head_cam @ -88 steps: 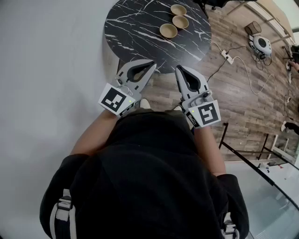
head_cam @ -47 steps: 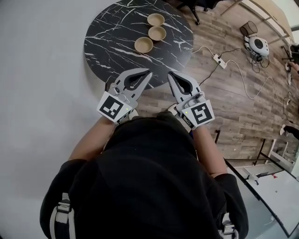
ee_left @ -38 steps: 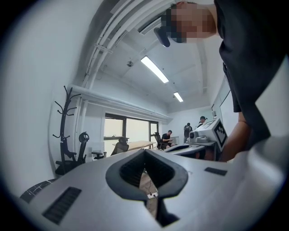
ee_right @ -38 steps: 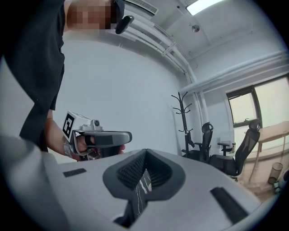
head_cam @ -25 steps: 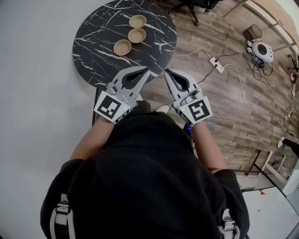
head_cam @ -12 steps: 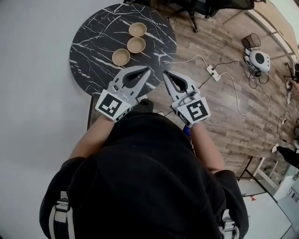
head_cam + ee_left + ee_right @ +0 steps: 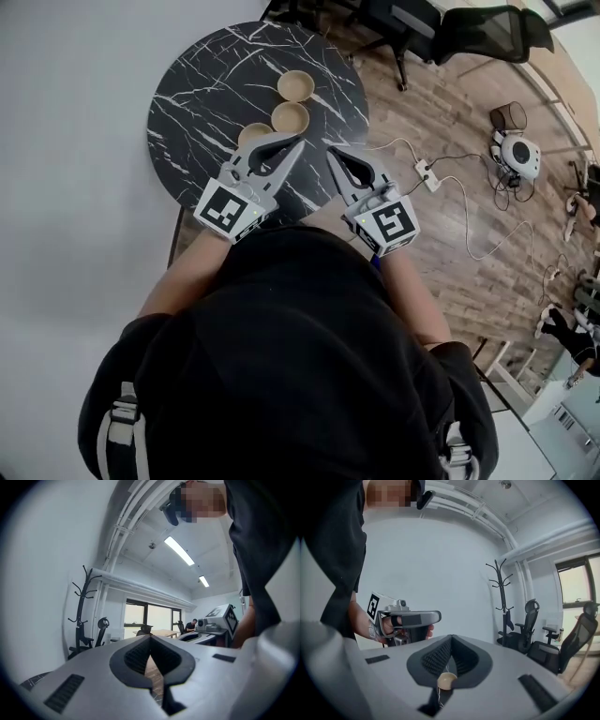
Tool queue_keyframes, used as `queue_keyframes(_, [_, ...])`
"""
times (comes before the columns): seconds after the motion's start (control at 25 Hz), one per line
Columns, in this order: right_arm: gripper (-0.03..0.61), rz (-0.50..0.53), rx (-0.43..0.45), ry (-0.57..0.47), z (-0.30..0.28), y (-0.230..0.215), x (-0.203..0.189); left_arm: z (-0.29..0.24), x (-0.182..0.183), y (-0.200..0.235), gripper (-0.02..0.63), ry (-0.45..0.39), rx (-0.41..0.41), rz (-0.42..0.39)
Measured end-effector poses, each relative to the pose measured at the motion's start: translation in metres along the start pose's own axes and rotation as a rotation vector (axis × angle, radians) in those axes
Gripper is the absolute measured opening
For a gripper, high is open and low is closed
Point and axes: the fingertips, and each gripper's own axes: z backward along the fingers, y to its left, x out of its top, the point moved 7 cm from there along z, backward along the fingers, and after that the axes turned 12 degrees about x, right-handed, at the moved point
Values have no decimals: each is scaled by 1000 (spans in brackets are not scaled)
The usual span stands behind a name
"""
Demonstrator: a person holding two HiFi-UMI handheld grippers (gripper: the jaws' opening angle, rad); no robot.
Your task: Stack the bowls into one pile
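Three tan bowls stand apart on the round black marble table [image 7: 197, 103]. The far bowl [image 7: 294, 85] and the middle bowl [image 7: 290, 117] show fully in the head view. The near bowl [image 7: 251, 134] is partly hidden behind my left gripper [image 7: 299, 142]. That gripper is shut and empty, its tips over the table just in front of the middle bowl. My right gripper [image 7: 328, 151] is shut and empty too, over the table's near right edge. In the right gripper view one bowl [image 7: 446, 680] peeks through the gap below the closed jaws.
A white wall runs along the left of the table. Wood floor on the right carries a power strip [image 7: 424, 173] with cables and a round white device [image 7: 518, 154]. Office chairs [image 7: 487, 28] stand beyond the table. A coat rack [image 7: 504, 602] stands by the wall.
The table and bowls have come closer. Both grippers, before short of the table's edge, now reach over it, the left covering part of the near bowl. Both jaws stayed shut.
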Motion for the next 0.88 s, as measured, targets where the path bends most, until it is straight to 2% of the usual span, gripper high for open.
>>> queue_keyframes(0.2, [-11, 5, 41, 34, -31, -22, 6, -5, -5, 31, 3, 18, 36, 13])
queue_keyframes(0.36, [-11, 1, 96, 47, -53, -41, 7, -7, -10, 48, 3, 50, 102, 30])
queue_keyframes(0.6, [-11, -6, 217, 57, -79, -80, -3, -18, -27, 59, 3, 68, 240, 44])
queue_keyframes(0.88, [-11, 8, 388, 101, -102, -129, -2, -44, -24, 54, 3, 91, 424, 53])
